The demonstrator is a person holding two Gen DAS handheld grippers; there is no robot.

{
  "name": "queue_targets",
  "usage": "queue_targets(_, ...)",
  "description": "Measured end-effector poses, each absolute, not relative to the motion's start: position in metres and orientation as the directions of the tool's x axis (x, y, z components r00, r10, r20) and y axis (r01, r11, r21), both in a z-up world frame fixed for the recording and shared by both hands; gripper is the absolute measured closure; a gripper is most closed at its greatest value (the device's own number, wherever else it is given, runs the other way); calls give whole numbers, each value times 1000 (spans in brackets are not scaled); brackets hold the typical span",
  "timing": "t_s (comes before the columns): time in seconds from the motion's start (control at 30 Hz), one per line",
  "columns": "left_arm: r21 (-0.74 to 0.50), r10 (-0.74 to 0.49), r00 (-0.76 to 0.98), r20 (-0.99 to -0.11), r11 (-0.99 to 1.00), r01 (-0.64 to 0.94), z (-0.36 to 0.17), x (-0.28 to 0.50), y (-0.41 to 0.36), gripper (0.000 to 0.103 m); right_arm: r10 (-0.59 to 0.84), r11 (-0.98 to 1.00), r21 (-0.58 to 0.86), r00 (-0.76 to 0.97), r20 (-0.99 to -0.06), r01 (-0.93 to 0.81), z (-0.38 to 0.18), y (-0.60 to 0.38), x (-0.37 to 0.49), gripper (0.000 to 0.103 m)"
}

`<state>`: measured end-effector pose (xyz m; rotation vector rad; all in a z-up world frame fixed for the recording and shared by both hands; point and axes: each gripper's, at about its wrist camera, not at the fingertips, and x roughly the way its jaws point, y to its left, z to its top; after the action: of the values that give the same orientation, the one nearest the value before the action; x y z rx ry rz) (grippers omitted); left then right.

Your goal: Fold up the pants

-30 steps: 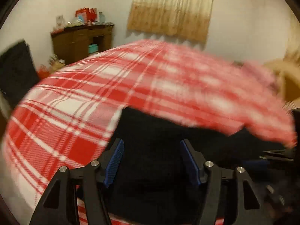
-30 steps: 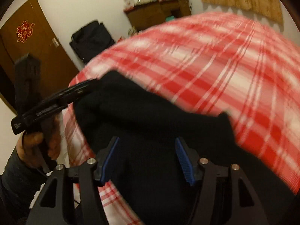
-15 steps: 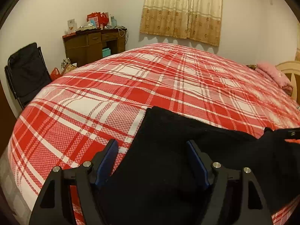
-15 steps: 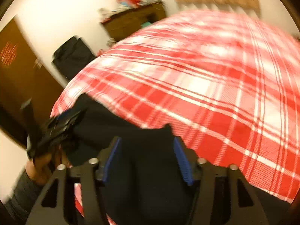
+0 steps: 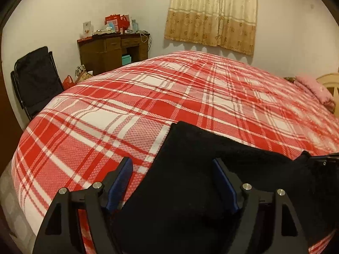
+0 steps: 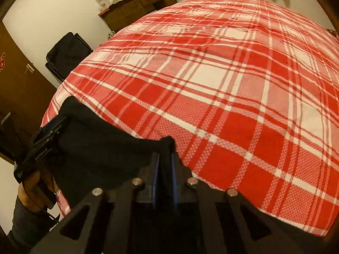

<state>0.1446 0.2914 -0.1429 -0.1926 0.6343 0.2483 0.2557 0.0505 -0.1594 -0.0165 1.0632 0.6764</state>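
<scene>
**Black pants at the near edge of the bed, right fingers clamped on the cloth**

The black pants (image 5: 190, 169) lie on the near edge of the bed, spread across the red-and-white plaid bedspread (image 5: 148, 97), with one top corner standing up as a blunt peak in the left wrist view. In the right wrist view the same dark cloth (image 6: 101, 148) runs from the left edge of the bed toward the camera.

The right gripper (image 6: 164, 158) has its blue-padded fingers (image 6: 156, 169) drawn nearly together, with a fold of the pants pinched between them; the cloth rises to a small hump just ahead of the tips. The left gripper (image 5: 172, 180) has its fingers (image 5: 120, 180) spread wide; the pants lie between them, and the left pad sits over the plaid while the right pad is against the black fabric. The fingers are not closed on anything. In the right wrist view that left gripper (image 6: 45, 135) appears at the left edge of the bed beside the pants, held by the person's left hand (image 6: 31, 192).

Beyond the bed, a dark wooden desk (image 5: 112, 50) stands against the wall with red boxes and clutter on top. A black folding chair (image 5: 36, 78) is to its left, beige curtains (image 5: 211, 12) hang on the far wall, and a pink pillow (image 5: 313, 89) lies at the right end of the bed. A brown door (image 6: 19, 84) shows in the right wrist view.
</scene>
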Motion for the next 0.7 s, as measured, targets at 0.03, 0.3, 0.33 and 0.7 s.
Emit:
queue_targets(0.03, -111, 178, 776, -605, 946, -303, -140, 139, 293, 25, 506, 799, 298, 317, -802, -522, -156, 50, 253, 77)
queue_targets(0.3, -87, 201, 788, -582, 948, -306, -120, 104, 278, 23, 472, 745, 134, 374, -798, -654, -137, 45, 172, 50)
queue_targets(0.33, -83, 192, 783, -592, 952, -295, -121, 105, 272, 23, 456, 739, 109, 375, -807, -665, -141, 45, 162, 50)
queue_targets(0.7, 113, 313, 709, -632, 942, -316, -146, 118, 243, 16, 406, 751, 57, 393, -825, -658, -170, 30, 124, 50)
